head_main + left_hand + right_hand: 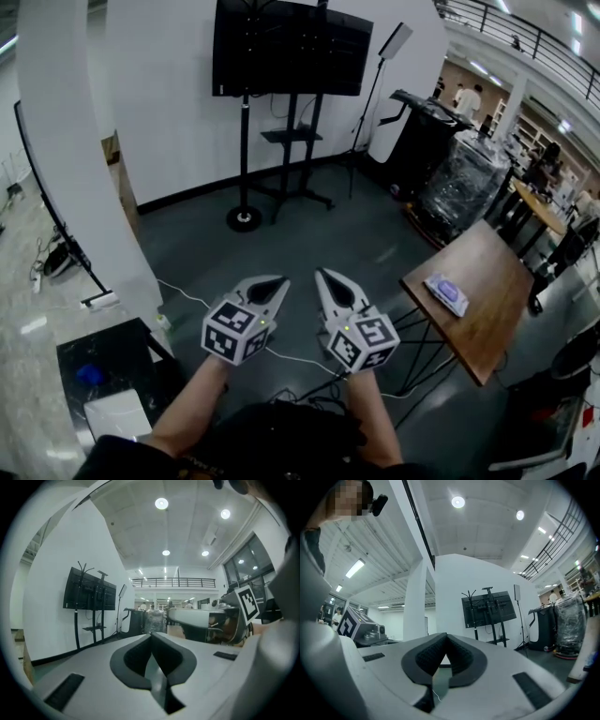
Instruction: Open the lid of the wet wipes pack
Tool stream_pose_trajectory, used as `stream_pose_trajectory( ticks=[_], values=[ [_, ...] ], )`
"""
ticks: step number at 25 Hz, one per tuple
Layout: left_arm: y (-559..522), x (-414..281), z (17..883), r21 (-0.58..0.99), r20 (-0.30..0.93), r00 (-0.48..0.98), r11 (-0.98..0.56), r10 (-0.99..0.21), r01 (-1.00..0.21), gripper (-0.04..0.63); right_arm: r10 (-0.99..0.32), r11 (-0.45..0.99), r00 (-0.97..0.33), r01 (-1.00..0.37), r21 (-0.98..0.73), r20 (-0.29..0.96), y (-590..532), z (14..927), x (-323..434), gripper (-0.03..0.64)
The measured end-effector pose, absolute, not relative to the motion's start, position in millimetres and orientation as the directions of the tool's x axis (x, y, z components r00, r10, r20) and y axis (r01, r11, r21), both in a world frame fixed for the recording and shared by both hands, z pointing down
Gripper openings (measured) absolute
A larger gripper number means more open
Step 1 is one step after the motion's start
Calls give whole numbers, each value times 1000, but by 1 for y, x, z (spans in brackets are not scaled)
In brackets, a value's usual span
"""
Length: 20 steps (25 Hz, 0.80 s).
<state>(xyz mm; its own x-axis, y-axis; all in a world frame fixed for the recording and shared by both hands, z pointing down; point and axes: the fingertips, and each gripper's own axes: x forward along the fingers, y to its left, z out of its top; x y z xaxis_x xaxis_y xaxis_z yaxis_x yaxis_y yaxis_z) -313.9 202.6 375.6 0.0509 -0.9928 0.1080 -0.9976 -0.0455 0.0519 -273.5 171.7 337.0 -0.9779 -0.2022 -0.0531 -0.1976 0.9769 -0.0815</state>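
**A:** What is the biggest thing in front of you?

**B:** The dark grey floor (309, 234). It fills the middle of the head view. At the left stands a white pillar (84, 141). Further back is a white wall, and before it a black screen (291, 47) on a stand with a round foot.

**A:** And the bench?

**B:** The wooden bench (483, 337) is at my right side, on thin black legs. It stands turned, with one corner toward me. Behind it I see a big load wrapped in dark film (464, 183).

**A:** How are your grippers?

**B:** I hold both in the air over the floor, side by side and near to each other, pointing forward away from me. The left gripper (281, 279) is closed: in the left gripper view its dark pads (133, 656) meet tip against tip. The right gripper (319, 273) is closed in the same way, as the right gripper view shows. Both are apart from the bench.

**A:** Where is the wet wipes pack?

**B:** The wet wipes pack (446, 292) lies flat on the bench, near the corner that is closest to me. It is to the right of the right gripper and well apart from it. It is pale with a purple patch on top. It is too small for me to tell how the lid stands.
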Motion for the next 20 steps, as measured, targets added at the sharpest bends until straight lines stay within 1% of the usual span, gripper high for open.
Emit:
stream_pose_trajectory(
  ticks=[6, 9, 15, 20],
  values=[
    [188, -284, 381, 45, 121, 148, -143, -982, -989, -3, -310, 947, -950, -306, -96, -35, 156, 346, -240, 11],
    [178, -258, 382, 56, 139, 224, -219, -965, -974, -3, -383, 919, -924, -380, -102, -15, 148, 349, -214, 11],
    [149, -200, 389, 69, 148, 381, -375, -913, -925, -3, -541, 834, -841, -539, -121, 20, 126, 364, -148, 11],
    [128, -148, 399, 78, 165, 505, -500, -847, -863, -3, -667, 735, -744, -664, -138, 30, 107, 375, -87, 11]
  ],
)
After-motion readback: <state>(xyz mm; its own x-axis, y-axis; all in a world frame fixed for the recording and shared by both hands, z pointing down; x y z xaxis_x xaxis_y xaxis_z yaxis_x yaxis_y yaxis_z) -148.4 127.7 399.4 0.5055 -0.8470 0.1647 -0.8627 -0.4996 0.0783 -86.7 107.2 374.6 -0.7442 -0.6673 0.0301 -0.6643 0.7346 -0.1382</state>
